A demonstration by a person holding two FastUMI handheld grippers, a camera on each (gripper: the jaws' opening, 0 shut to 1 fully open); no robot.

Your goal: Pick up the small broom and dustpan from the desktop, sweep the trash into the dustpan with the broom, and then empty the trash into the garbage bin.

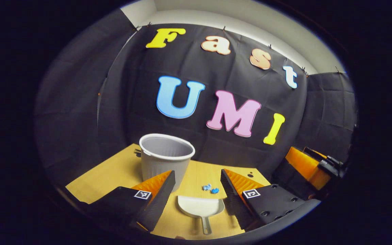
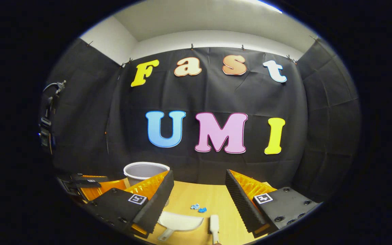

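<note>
Left gripper (image 1: 197, 190) with jaws spread wide and empty, poised above the worktop (image 1: 104, 177); right gripper (image 2: 199, 194) likewise wide and empty. In the left gripper view, reading left to right: the grey garbage bin (image 1: 166, 160) stands upright ahead of the left finger, partly behind it; the white dustpan (image 1: 201, 207) lies flat between the two fingers, handle toward the camera and mouth facing away; the blue scraps of trash (image 1: 211, 188) lie just beyond the pan's mouth, slightly toward the right finger; the other gripper appears far right. In the right gripper view, the dustpan (image 2: 179, 223) sits beside the left finger, partly hidden by it; the trash (image 2: 198, 207) lies ahead between the fingers; the small broom (image 2: 214, 226), a white handle pointing toward the camera, lies just inside the right finger, its bristles not discernible. Step in hand, as judged: the initial pick-up. The left gripper would do well to descend over the pan's handle and close across its narrow width, keeping the pan level; the right should centre on the broom handle, which lies off to its right. Possible obstructions: the bin stands near the pan, the two tools lie close together, and the scraps are light enough to scatter if nudged.
</note>
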